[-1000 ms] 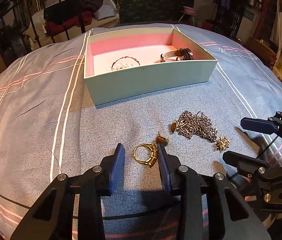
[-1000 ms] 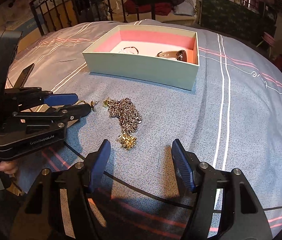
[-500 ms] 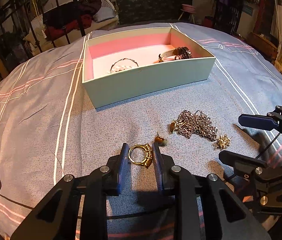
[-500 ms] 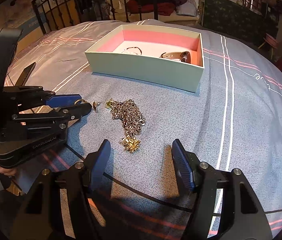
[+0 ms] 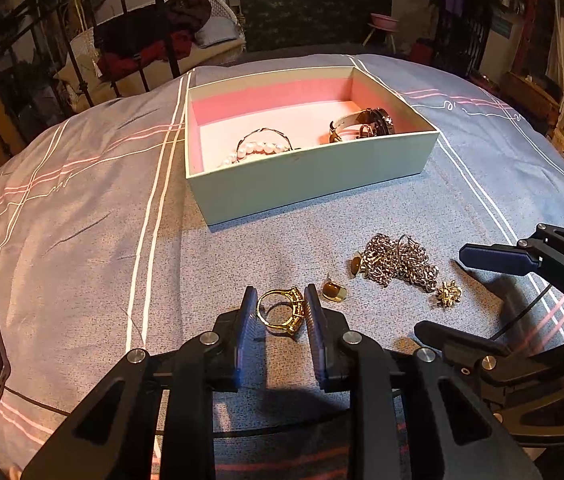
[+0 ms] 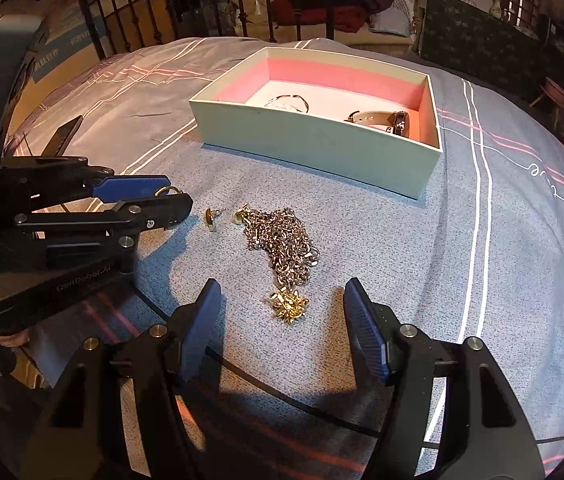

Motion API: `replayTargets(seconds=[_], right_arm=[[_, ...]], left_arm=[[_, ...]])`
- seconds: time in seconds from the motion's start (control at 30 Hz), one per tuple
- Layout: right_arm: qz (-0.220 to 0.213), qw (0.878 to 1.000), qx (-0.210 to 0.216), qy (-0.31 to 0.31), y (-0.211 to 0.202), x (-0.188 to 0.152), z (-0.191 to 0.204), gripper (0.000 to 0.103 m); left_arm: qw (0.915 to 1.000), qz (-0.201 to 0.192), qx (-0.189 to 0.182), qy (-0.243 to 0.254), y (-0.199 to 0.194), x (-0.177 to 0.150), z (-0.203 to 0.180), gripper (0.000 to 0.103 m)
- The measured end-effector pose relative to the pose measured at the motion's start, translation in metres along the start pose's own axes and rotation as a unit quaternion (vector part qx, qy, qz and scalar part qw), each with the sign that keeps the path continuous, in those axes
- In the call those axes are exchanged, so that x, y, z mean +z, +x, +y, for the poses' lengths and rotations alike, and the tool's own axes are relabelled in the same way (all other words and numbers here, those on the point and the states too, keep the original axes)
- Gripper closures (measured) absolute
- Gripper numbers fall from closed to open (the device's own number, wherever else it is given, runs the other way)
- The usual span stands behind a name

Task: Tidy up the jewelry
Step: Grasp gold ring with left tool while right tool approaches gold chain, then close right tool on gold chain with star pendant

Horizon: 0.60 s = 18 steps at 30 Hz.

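Jaws of the left gripper (image 5: 278,312) clamp the gold ring (image 5: 280,311) short of the box (image 5: 313,176), where a pearl bracelet (image 5: 256,150) and watch (image 5: 363,126) already lie, while the right gripper (image 6: 282,334) gapes empty over the chain (image 6: 282,240), brooch (image 6: 287,304) and earrings (image 6: 210,218) on the bed (image 6: 501,240).

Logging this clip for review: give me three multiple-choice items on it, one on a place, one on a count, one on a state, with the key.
1. Where does the watch lie?
A. in the box
B. on the bedspread
C. in the right gripper

2. How many pieces lie in the box?
A. none
B. two
C. five

3. How does the left gripper stand?
A. wide open over the chain
B. jaws closed on the gold ring
C. empty inside the box

Key: 1 A, the watch rests against the pink lining. 2 B, only the watch and the pearl bracelet show inside. 3 B, both pads press the ring's sides.
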State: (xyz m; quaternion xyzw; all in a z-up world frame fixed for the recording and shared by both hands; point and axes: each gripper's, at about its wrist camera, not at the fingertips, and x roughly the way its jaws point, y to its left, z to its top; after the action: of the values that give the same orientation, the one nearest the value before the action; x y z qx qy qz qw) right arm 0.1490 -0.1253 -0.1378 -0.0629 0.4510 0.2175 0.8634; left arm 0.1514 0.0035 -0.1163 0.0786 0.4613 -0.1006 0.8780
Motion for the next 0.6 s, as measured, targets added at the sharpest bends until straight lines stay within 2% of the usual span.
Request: replayTargets(seconds=[0.13, 0.23, 0.6], right_arm=[[-0.002, 1.000, 0.005, -0.006, 0.002, -0.001, 0.002, 0.039], [0.001, 1.000, 0.000, -0.008, 0.005, -0.002, 0.003, 0.048], [0.003, 1.000, 0.008, 0.024, 0.002, 0.000, -0.011, 0.048]], left_arm=[[0.9998, -0.006, 0.002, -0.017, -0.006, 0.002, 0.012, 0.079], [0.9996, -0.007, 0.000, -0.026, -0.008, 0.001, 0.018, 0.079], [0.9992, -0.001, -0.020, -0.034, -0.003, 0.002, 0.013, 0.079]])
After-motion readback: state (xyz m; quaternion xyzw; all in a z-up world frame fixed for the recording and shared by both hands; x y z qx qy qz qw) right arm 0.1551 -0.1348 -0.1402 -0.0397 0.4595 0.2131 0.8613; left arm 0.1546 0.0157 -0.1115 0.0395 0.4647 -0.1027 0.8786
